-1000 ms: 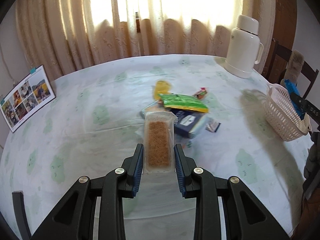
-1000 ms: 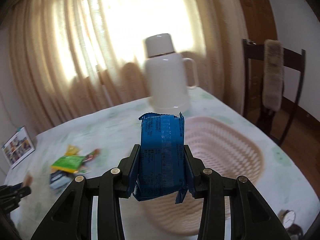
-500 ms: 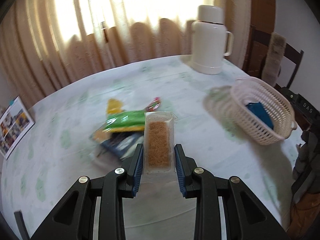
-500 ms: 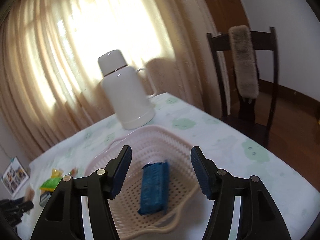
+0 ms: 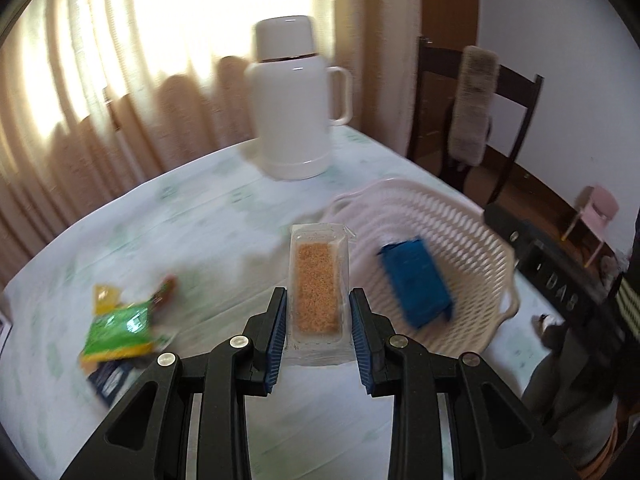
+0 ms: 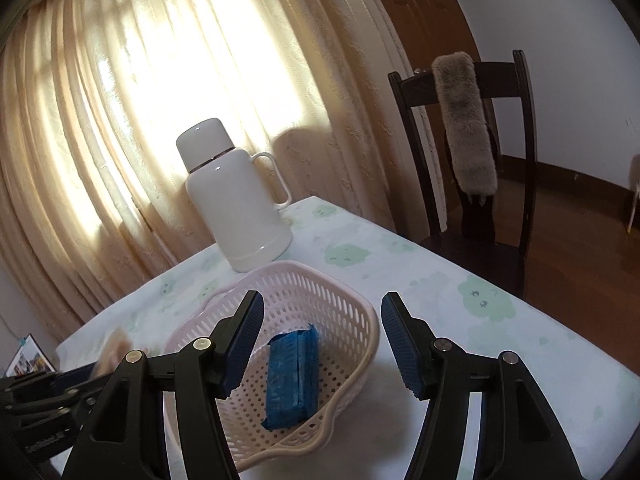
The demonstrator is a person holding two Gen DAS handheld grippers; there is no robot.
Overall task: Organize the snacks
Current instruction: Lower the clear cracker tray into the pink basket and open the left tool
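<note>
I am holding a clear cracker pack (image 5: 317, 289) in my left claw (image 5: 318, 316), the blue pads pinching its lower sides while the top end is sticking out forward above the table (image 5: 224, 216). From the left wrist view, the basket (image 5: 476, 248) is sitting at about 2 o'clock from that pack, just beside its tip, and a blue pack (image 5: 416, 280) is lying flat inside it. The remaining snacks are lying in a loose heap at 9 o'clock: a green bag (image 5: 120, 332) on top, a yellow packet (image 5: 105, 295) behind it and a dark blue pack (image 5: 112, 380) under its near edge. They are blurred, so I cannot tell more about them. A white flask (image 5: 296, 100) is standing upright at 12 o'clock near the far table edge, in front of the curtain (image 5: 120, 60).

My right claw (image 6: 322, 340) is spread wide with nothing between the pads, hovering above the basket (image 6: 360, 320). The blue pack (image 6: 294, 372) is resting on the basket floor, lengthwise toward me, showing right between the pads. The flask (image 6: 236, 200) is standing just past the basket at 11 o'clock. A dark chair (image 6: 480, 160) with a furry strip (image 6: 466, 120) hung over its back is standing off the table at 2 o'clock. My left claw (image 6: 52, 392) is showing at 9 o'clock, blurred.
</note>
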